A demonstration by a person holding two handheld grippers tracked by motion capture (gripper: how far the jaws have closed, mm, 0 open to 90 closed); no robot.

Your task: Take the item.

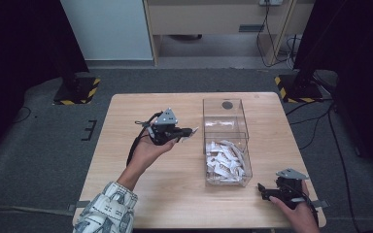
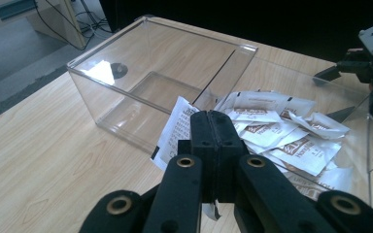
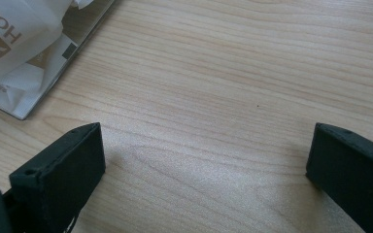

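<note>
Left tool (image 2: 212,127) clamped shut on one white sachet (image 2: 175,131), held in the air just beside the left wall of the clear box (image 1: 226,141), above the bench (image 1: 141,194). In the high view the left tool (image 1: 187,132) points toward the box with the sachet tip sticking out past the jaws. Right tool (image 1: 262,190) sits low at the near right corner of the bench, jaws wide apart, nothing between them; the right gripper view shows bare wood between the jaws and a box corner with sachets behind it.

Box has two compartments: far one empty, near one holds a loose pile of sachets (image 1: 225,160). Work looks like moving sachets one at a time, likely from the near compartment to the far one, though direction can't be confirmed.

Handling: sachet is very light, thin, floppy paper or foil, slightly slick. It droops outside the grip and can slip or fold. The grip is on one edge; a pinch nearer the middle or along a sealed seam would hold better. Moderate squeeze is enough, contents probably powder, so a hard pinch risks bursting. Piled ones overlap, so a grab may lift two.
</note>
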